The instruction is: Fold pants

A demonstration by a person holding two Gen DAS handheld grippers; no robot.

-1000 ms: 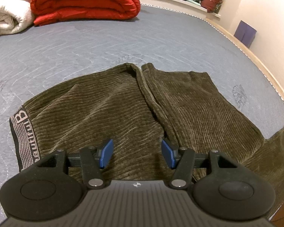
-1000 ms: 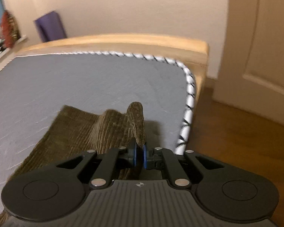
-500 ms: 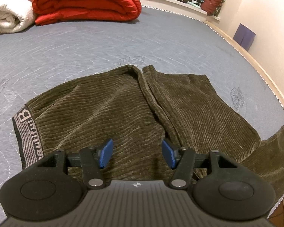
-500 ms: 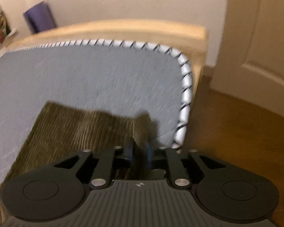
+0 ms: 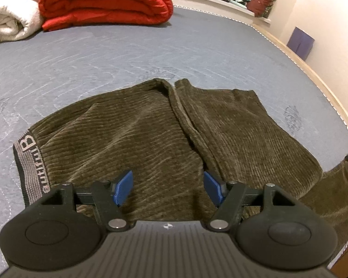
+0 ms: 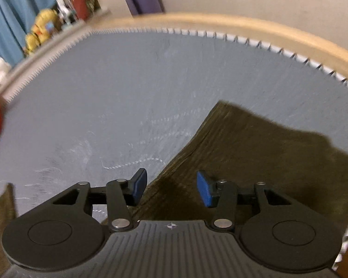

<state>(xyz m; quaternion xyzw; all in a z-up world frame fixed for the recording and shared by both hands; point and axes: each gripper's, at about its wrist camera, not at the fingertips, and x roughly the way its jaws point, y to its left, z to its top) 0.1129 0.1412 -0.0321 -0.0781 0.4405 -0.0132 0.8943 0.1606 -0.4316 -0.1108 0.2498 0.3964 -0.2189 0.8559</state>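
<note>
Left tool (image 5: 167,186) open; right tool (image 6: 171,188) opening, empty.

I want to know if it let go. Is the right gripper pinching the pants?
Apart. In the right wrist view the right gripper has its jaws opening, and the blue pads stand clear of the pants lying flat beneath.

Olive corduroy pants (image 5: 150,134) flat on mattress (image 5: 104,60)

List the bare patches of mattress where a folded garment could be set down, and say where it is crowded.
Free: the wide grey mattress between the pants and the red duvet; also the stretch between the pant leg and the piped far edge. Crowded: the far corner with the duvet and white blanket, and the near edge under the pants.
</note>
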